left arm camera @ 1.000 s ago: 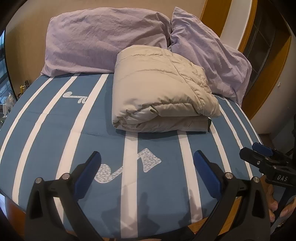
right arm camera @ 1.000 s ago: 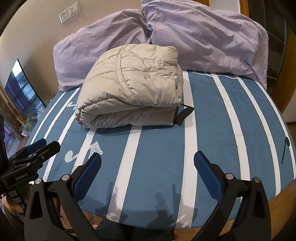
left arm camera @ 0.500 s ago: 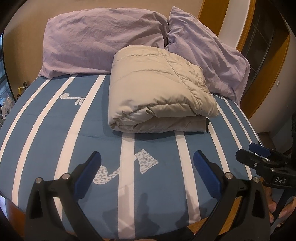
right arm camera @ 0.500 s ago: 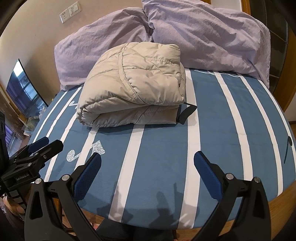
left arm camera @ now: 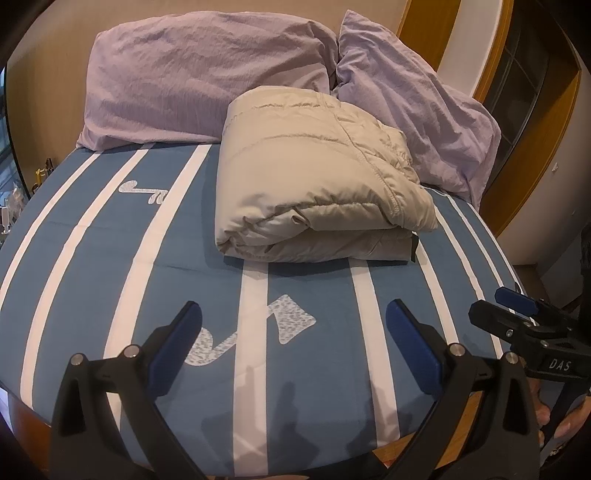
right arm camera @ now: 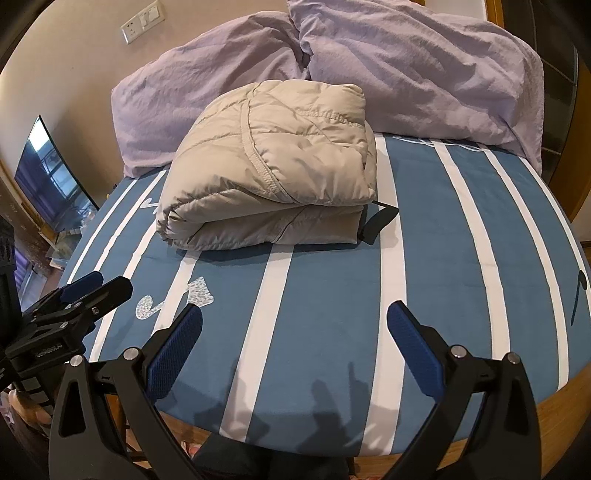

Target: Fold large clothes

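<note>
A beige quilted jacket (left arm camera: pixel 317 177) (right arm camera: pixel 273 177) lies folded into a thick bundle on the blue bed with white stripes (left arm camera: pixel 110 266) (right arm camera: pixel 443 258), close to the pillows. A black strap (right arm camera: pixel 376 221) sticks out at its right end. My left gripper (left arm camera: pixel 293 341) is open and empty near the bed's front edge, well short of the jacket. My right gripper (right arm camera: pixel 294 339) is likewise open and empty over the front edge. Each gripper appears in the other's view: the right one (left arm camera: pixel 517 314) at the right side, the left one (right arm camera: pixel 85 295) at the left side.
Two lilac pillows (left arm camera: pixel 207 74) (left arm camera: pixel 417 110) lean against the headboard behind the jacket. A wall socket plate (right arm camera: pixel 142 20) sits above them, and a TV screen (right arm camera: pixel 48 177) stands to the left. A wooden door frame (left arm camera: pixel 532 147) is on the right. A hand (left arm camera: pixel 561 428) holds the right gripper.
Both grippers have drifted slightly, so the jacket sits a little differently in each view. The jacket itself has not moved, and both grippers stay open.
</note>
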Demonstrator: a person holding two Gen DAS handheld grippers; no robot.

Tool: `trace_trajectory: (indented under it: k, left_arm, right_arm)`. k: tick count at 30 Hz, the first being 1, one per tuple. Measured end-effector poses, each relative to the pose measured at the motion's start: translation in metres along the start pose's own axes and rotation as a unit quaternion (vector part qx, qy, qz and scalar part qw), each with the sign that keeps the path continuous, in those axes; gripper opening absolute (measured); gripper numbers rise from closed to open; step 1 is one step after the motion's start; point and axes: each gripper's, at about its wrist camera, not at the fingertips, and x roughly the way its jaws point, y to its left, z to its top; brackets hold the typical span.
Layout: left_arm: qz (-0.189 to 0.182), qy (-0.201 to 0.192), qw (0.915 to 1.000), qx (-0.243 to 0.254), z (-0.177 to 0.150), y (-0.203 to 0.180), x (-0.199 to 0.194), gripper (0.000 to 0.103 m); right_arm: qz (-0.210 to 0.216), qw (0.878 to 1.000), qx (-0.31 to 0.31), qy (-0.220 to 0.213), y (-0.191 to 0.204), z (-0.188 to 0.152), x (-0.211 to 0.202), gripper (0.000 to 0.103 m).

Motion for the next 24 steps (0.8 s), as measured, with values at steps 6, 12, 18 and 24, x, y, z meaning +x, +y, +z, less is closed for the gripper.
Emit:
trace_trajectory:
  k: [6, 12, 18, 24]
  left_arm:
    - [-0.001, 0.001, 1.0000, 0.000, -0.0006, 0.0005, 0.0023, 0.099]
    - [-0.002, 0.001, 1.0000, -0.002, -0.0007, 0.0013, 0.0036, 0.099]
    - [-0.002, 0.001, 1.0000, -0.001, -0.0013, 0.0013, 0.0046, 0.099]
    - [-0.001, 0.003, 1.0000, -0.002, -0.0013, 0.0012, 0.0048, 0.099]
  right_arm:
    - [0.000, 1.000, 0.000, 0.000, 0.0003, -0.0003, 0.0001, 0.102]
    - [0.000, 1.000, 0.000, 0.000, -0.0003, -0.0002, 0.0003, 0.102]
    - [0.000, 1.000, 0.001, 0.000, 0.0011, -0.0013, 0.0007, 0.102]
    - [0.000, 1.000, 0.001, 0.000, 0.0003, -0.0009, 0.0008, 0.102]
